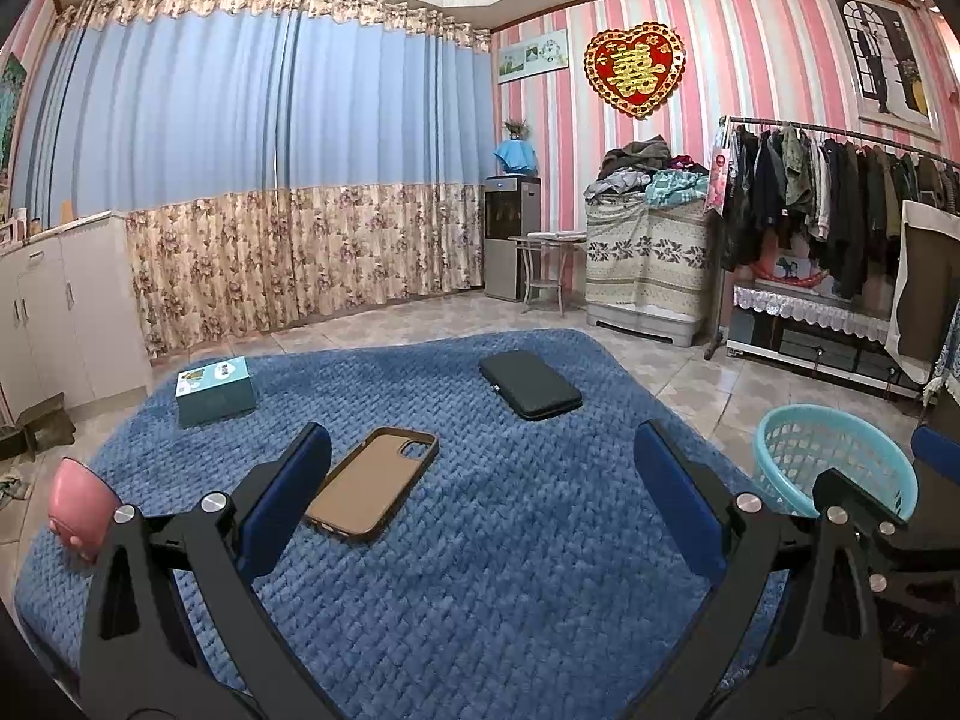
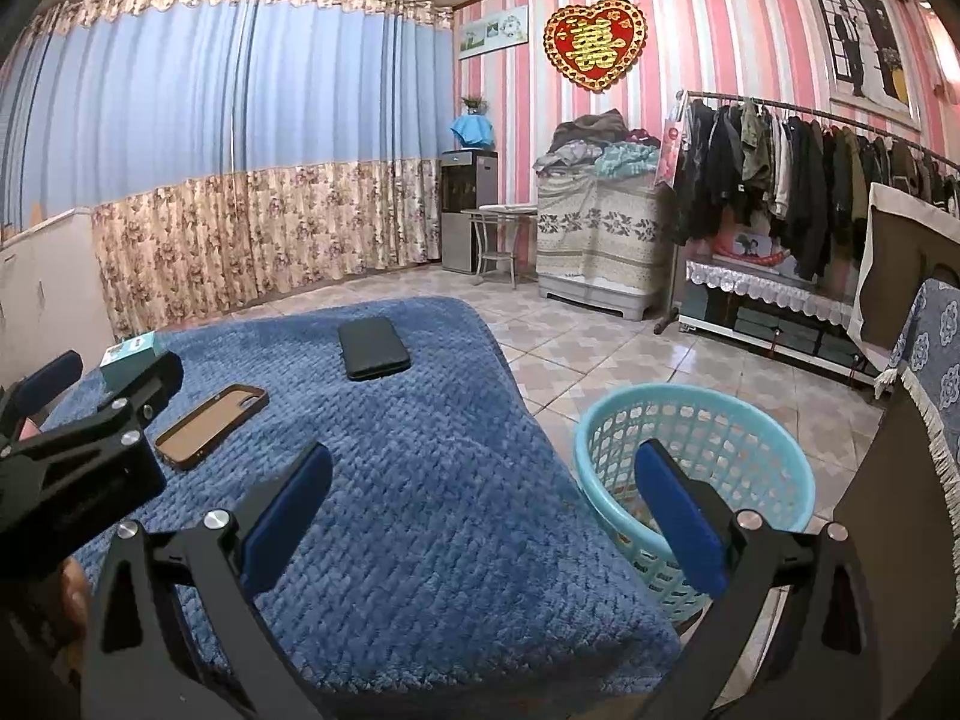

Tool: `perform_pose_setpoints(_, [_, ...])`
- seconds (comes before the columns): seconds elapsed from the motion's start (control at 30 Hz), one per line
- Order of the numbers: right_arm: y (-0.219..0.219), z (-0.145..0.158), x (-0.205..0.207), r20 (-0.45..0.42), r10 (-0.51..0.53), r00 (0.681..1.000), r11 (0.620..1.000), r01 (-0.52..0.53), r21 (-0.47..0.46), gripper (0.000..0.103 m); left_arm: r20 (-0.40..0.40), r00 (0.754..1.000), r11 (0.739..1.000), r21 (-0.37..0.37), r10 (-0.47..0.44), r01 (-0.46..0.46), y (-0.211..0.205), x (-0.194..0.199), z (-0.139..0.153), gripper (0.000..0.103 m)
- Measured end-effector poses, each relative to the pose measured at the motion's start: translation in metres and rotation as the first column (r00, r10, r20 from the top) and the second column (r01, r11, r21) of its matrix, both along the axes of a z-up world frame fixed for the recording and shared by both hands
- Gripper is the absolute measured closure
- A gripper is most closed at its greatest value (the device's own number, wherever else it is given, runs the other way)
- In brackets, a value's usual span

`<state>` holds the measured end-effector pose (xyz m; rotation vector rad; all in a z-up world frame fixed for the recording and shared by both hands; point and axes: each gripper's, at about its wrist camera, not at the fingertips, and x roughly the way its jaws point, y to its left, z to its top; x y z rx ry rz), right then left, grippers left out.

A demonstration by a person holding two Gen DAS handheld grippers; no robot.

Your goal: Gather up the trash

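A blue quilted blanket [image 1: 480, 540] covers the surface in front of me. On it lie a brown phone case [image 1: 372, 483] [image 2: 210, 425], a black flat case [image 1: 531, 385] [image 2: 372, 348], a teal box [image 1: 214, 390] [image 2: 129, 354] and a pink rounded object [image 1: 78, 507] at the left edge. A light blue plastic basket [image 1: 834, 462] [image 2: 696, 462] stands on the floor to the right of the blanket. My left gripper [image 1: 480, 480] is open above the blanket, the phone case beside its left finger. My right gripper [image 2: 483, 498] is open over the blanket's right edge and the basket.
White cabinets [image 1: 54, 312] line the left wall under long curtains. A water dispenser [image 1: 510, 234], a small table [image 1: 549, 258], a cloth-covered stack with clothes [image 1: 648, 252] and a clothes rack [image 1: 840, 192] stand at the back right. Tiled floor [image 2: 570, 348] lies beyond the blanket.
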<state>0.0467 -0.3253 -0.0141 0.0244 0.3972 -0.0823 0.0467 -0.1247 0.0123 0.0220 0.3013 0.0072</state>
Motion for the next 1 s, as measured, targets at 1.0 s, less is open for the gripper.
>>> perform_pose_setpoints(1.0, [0.0034,0.0033,-0.0036,0.012,0.012,1.0,1.0,-0.012,-0.005,0.005,-0.002,1.0,1.0,-0.003,-0.001,0.001,-0.001,0.0003,-0.0004,0.005])
